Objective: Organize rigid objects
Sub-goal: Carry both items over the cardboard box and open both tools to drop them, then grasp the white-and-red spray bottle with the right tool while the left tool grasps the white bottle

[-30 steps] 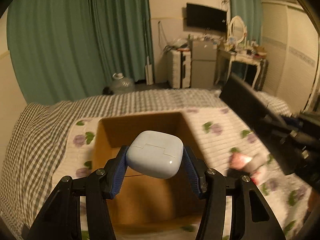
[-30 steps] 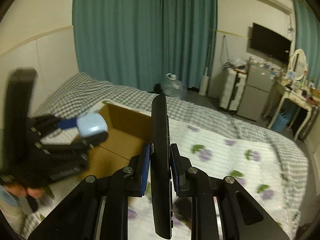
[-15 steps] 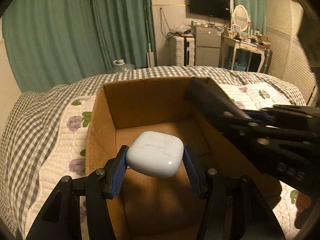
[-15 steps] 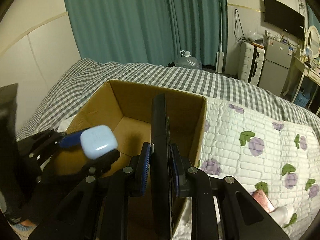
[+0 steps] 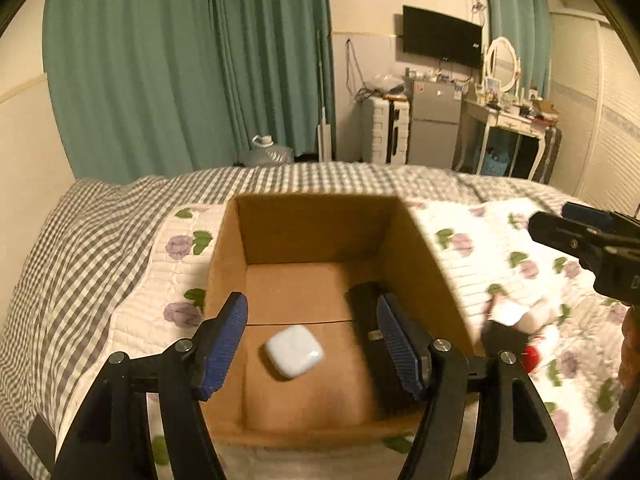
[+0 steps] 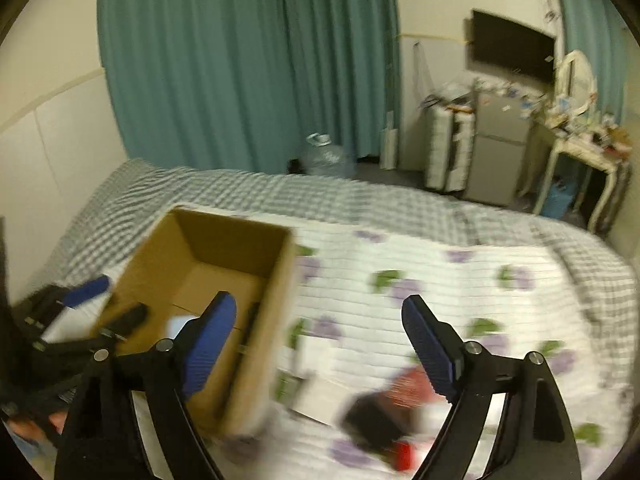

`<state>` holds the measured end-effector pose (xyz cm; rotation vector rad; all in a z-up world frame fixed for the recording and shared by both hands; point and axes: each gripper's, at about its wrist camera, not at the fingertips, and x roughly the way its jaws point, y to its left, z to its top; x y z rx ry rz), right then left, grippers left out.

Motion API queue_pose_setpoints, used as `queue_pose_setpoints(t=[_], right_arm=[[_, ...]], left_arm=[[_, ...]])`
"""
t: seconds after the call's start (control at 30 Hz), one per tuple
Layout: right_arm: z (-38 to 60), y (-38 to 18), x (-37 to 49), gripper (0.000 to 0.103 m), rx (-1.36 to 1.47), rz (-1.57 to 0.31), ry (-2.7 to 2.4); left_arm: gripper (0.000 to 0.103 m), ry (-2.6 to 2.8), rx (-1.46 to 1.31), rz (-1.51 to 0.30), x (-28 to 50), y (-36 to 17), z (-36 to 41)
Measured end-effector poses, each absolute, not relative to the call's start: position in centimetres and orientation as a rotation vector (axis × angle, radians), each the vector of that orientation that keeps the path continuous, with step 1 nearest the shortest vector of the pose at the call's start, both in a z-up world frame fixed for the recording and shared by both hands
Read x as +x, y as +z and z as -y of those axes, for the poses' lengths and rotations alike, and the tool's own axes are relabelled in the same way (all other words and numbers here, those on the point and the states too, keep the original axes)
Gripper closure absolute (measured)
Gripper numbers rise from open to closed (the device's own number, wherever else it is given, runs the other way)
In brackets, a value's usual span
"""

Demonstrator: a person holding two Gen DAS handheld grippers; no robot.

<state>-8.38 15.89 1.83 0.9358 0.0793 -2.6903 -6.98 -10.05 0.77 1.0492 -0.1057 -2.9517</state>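
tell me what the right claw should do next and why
Probably lower the open right claw onto the blurred black and red items on the floral quilt. The brown cardboard box already holds the pale blue rounded case and the black flat device.

We saw a plain brown cardboard box (image 5: 424, 256) holding a pale blue-white case (image 5: 294, 351) and a black slab-shaped object (image 5: 366, 312). The left gripper (image 5: 312, 334) and right gripper (image 6: 318, 344) were black, with ribbed blue pads (image 5: 226, 338) lining the jaws. The quilt (image 5: 480, 240) was white with purple flowers and green leaves, over a grey-and-white checked bedspread (image 5: 80, 248). The curtains (image 5: 180, 68) were teal, the walls (image 5: 24, 128) cream. Blurred red and black items (image 6: 384, 412) lay on the quilt.
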Motion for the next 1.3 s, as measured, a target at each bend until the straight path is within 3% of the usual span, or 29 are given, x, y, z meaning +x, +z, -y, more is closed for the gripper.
queue_pose_setpoints(t=[0.27, 0.6, 0.9, 1.2, 1.3], right_arm=[[-24.5, 0.7, -4.9, 0.017, 1.046, -0.137, -2.784], [-27.3, -7.9, -4.1, 0.017, 1.272, -0.139, -2.651], [-25.7, -11.0, -5.6, 0.017, 1.385, -0.148, -2.511], [-24.4, -13.5, -8.3, 0.017, 1.491, -0.164, -2.437], [-24.4, -14.1, -8.8, 0.027, 1.522, -0.19, -2.448]], left_arm=[[0.033, -3.062, 1.05, 0.086, -4.4, 2.0, 2.6], [0.033, -3.028, 1.265, 0.214, -4.6, -3.6, -4.2], [0.033, -2.935, 1.452, 0.268, -5.4, -9.6, -4.8], [0.033, -2.916, 1.5, 0.248, -5.7, -10.7, -4.0], [0.033, -2.91, 1.497, 0.256, -5.7, -10.7, -4.1]])
